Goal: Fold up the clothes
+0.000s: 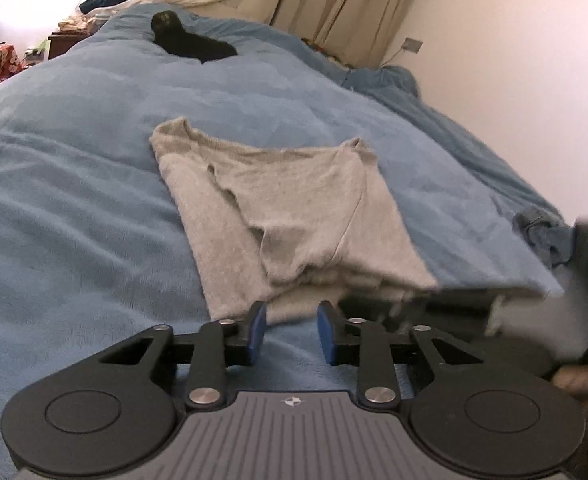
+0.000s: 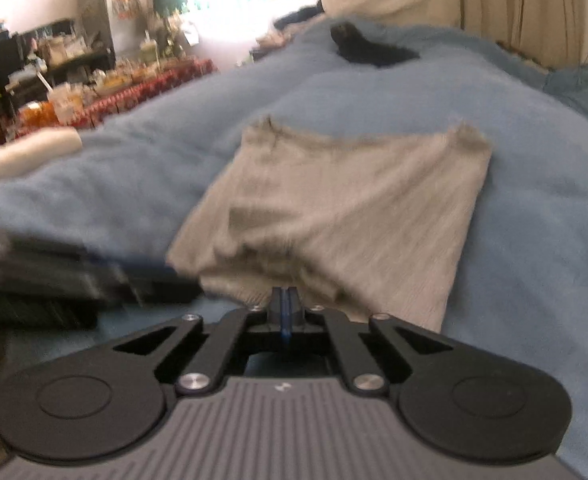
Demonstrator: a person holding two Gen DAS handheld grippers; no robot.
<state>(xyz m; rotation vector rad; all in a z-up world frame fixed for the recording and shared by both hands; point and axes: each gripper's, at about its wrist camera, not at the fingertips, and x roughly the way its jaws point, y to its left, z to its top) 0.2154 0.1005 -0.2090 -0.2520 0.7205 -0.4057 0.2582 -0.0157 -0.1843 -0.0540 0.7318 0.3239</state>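
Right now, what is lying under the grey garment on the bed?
The grey garment lies on a blue blanket, which shows all around it. Its own folded layers show at the near edge; anything beneath the blanket is covered.

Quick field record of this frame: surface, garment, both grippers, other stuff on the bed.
surface: blue blanket spread over a bed
garment: grey garment, partly folded, creased, lying flat on the blanket
left gripper: jaws apart, nothing between them, at the garment's near edge
right gripper: jaws shut together at the garment's near hem; whether cloth is pinched cannot be told
other: black item at the far end of the bed
image quality: right wrist view blurred
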